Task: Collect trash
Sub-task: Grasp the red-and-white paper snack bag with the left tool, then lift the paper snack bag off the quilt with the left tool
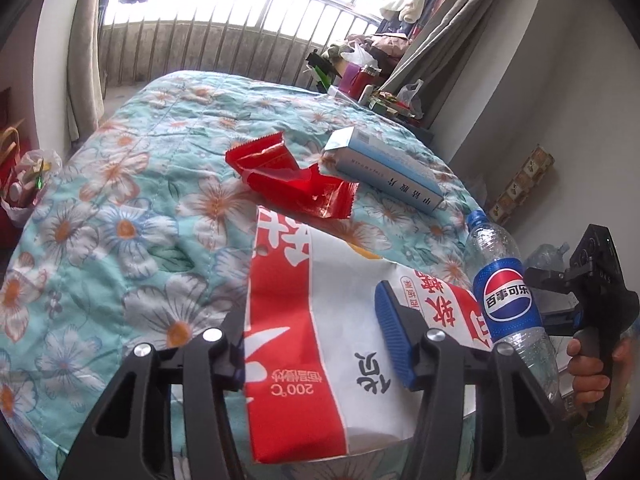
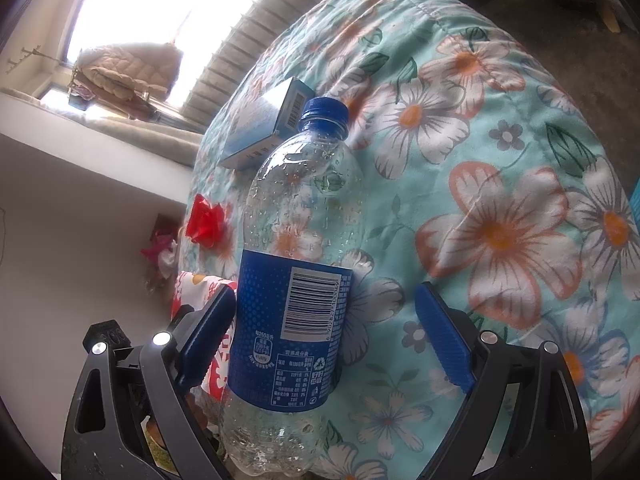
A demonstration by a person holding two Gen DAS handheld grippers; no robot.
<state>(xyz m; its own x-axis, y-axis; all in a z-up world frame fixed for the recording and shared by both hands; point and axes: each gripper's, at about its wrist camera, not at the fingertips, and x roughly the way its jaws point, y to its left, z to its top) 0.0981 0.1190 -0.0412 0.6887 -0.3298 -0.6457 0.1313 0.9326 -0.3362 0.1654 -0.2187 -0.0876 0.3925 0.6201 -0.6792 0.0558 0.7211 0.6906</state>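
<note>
Left gripper: our left gripper [image 1: 316,344] reaches over the near edge of the bed [image 1: 132,184]. The red-and-white paper snack bag [image 1: 304,344] lies between its fingers; the blue pad on one side rests against the bag's face, while the other finger is hidden behind the bag, so we cannot tell whether the bag is pinched.
Right gripper: our right gripper [image 2: 324,340] stands apart around the Pepsi bottle [image 2: 292,264]. One pad touches the blue label, the other is clear of it with the quilt showing in the gap.
Pepsi bottle: empty, clear plastic, blue cap on, lying at the bed's near right edge, cap pointing toward the far side, just beside the snack bag.
Snack bag: flat on the floral quilt at the near edge.
Red wrapper: a crumpled red foil wrapper [image 1: 288,178] lies toward the middle of the bed, just beyond the bag's far end.
Medicine box: a blue-and-white medicine box [image 1: 384,172] sits just beside the wrapper, nearer the right edge.
Hand: a hand [image 1: 588,372] grips the right gripper's handle.
</note>
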